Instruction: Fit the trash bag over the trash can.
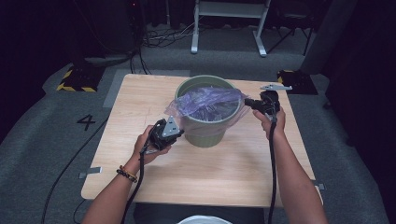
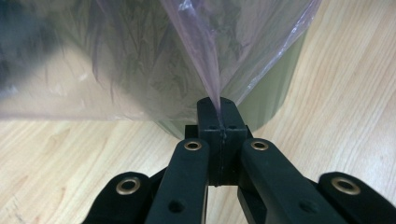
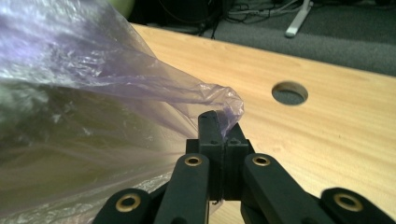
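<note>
Green bin (image 1: 205, 128) on wooden table (image 1: 233, 163)

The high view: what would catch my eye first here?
A pale green bin stands mid-table, a purple see-through plastic bag draped over its mouth. The left gripper pinches the bag's near-left edge with shut jaws, the right gripper its far-right edge, stretching it across the rim.
</note>
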